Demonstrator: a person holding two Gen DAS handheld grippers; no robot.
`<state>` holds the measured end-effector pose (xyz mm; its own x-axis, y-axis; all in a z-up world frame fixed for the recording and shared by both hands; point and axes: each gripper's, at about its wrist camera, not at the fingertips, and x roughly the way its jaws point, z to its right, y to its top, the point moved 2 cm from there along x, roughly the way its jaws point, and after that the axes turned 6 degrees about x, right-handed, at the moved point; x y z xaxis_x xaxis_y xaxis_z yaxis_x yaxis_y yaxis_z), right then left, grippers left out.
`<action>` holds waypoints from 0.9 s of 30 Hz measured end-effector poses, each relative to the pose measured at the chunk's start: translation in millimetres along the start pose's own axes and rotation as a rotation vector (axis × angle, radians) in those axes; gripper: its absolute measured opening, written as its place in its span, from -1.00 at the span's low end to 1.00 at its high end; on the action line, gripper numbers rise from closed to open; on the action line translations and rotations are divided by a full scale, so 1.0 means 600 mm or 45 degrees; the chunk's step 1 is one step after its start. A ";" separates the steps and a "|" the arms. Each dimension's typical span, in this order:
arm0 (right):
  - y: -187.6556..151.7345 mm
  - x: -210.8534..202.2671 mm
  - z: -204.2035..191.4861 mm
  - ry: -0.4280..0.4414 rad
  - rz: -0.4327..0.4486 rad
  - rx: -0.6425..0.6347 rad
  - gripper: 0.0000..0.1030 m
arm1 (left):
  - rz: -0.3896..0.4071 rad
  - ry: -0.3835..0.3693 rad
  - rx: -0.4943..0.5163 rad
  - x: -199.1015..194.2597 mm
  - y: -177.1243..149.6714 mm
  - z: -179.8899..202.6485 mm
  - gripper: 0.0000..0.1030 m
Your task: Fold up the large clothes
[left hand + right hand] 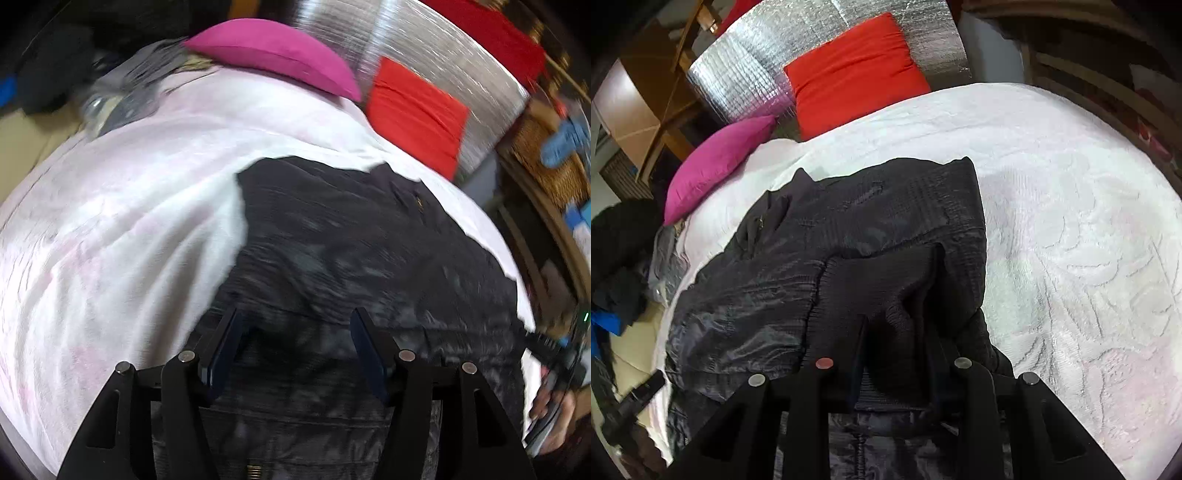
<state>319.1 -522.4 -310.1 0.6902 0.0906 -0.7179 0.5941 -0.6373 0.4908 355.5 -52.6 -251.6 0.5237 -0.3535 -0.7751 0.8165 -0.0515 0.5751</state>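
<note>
A wide bed (1071, 229) under a white textured cover fills the room's middle, with a red cushion (853, 70) and a magenta pillow (713, 166) propped at its head edge against silver foil, out of the folding space. The black jacket (849, 229) lies spread near the foot edge, flat enough to fold. The right gripper (897, 354) has its fingers clenched on the ribbed cuff, probably to carry the sleeve inward. The left gripper (295, 354) hangs over the fabric, fingers released, nothing between them.
</note>
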 end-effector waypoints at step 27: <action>0.012 -0.038 -0.005 0.042 0.161 0.048 -0.68 | 0.130 0.269 0.140 0.028 0.034 0.019 -0.79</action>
<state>308.7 -526.9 -288.8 0.7722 0.0324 -0.6345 0.4860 -0.6733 0.5572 378.2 -70.3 -249.9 0.6505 -0.1600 -0.7424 0.7316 -0.1306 0.6691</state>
